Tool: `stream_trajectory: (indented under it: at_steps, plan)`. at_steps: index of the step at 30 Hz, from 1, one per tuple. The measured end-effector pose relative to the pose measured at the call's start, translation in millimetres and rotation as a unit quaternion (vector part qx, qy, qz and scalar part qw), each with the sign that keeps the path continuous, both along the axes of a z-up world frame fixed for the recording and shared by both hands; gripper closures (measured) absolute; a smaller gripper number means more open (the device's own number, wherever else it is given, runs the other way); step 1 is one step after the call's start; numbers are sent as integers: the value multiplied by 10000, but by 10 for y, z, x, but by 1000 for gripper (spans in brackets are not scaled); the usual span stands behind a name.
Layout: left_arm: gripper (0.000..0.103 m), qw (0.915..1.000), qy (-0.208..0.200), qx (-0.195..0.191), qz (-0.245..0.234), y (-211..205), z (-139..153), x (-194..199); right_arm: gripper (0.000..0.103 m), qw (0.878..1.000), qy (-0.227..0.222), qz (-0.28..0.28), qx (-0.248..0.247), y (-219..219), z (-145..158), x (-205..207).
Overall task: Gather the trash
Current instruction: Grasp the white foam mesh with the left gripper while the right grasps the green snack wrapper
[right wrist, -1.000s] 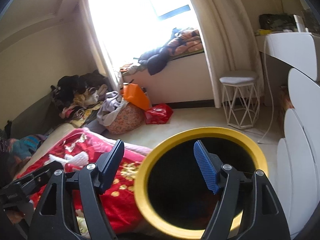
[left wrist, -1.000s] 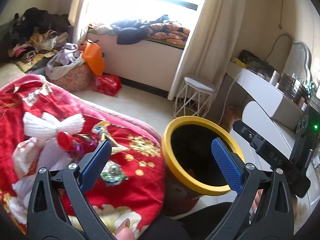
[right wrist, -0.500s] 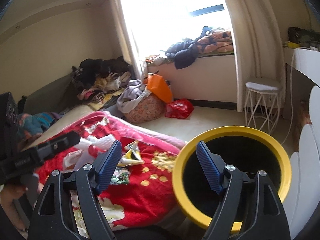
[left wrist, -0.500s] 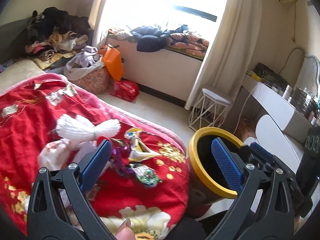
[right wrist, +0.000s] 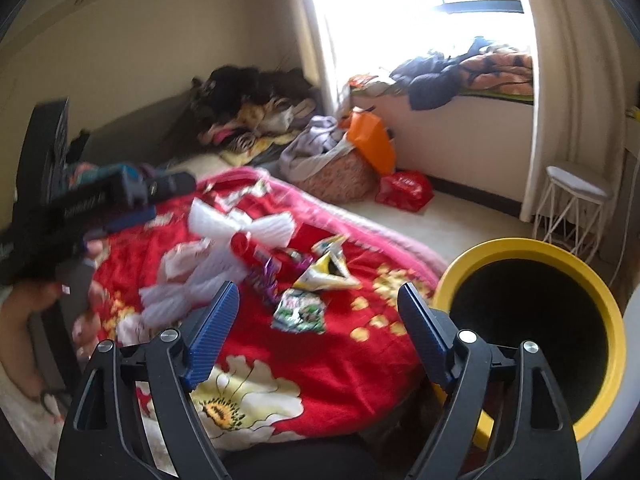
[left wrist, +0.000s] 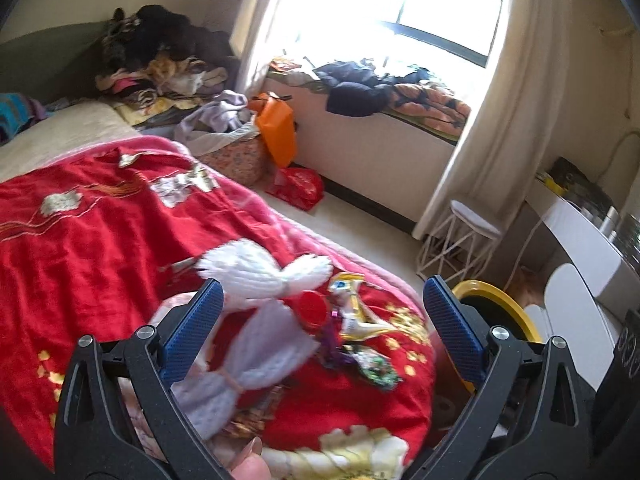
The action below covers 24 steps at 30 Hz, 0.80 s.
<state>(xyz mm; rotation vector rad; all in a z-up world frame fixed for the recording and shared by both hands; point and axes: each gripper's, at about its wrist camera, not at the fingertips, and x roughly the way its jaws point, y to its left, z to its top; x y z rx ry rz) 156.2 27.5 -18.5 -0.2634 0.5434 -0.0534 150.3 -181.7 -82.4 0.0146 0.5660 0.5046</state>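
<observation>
**Both grippers held open above the littered bed corner**

The trash (right wrist: 304, 276), a heap of wrappers and white foam pieces, is seen lying on the red blanket (right wrist: 320, 368) near the bed's corner, close to the edge beside the yellow-rimmed bin (right wrist: 532, 256). The right gripper (right wrist: 318, 330) is held above it; its jaws have just been opening, with nothing between them. The left gripper (left wrist: 320, 328) is likewise spread wide and empty.

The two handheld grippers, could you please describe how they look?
Both the left gripper and right gripper have black plastic scissor-like frames with triangular cut-outs and silver pivot screws. Their jaws carry blue, finely ribbed pads. White lettering, too blurred to read, marks the left gripper's body.
</observation>
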Motion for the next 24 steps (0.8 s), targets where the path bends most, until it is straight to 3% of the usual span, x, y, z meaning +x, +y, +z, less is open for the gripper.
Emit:
stream_trajectory:
  at_steps: [15,24]
  plan:
    - [12,9975,434,-395,396,480,-285,237,24,9945,936,392,-274,436,-432,574]
    - [30,9949,678,-646,369,546,-381,470,26,9882,1478,402,-51,518,-641,843]
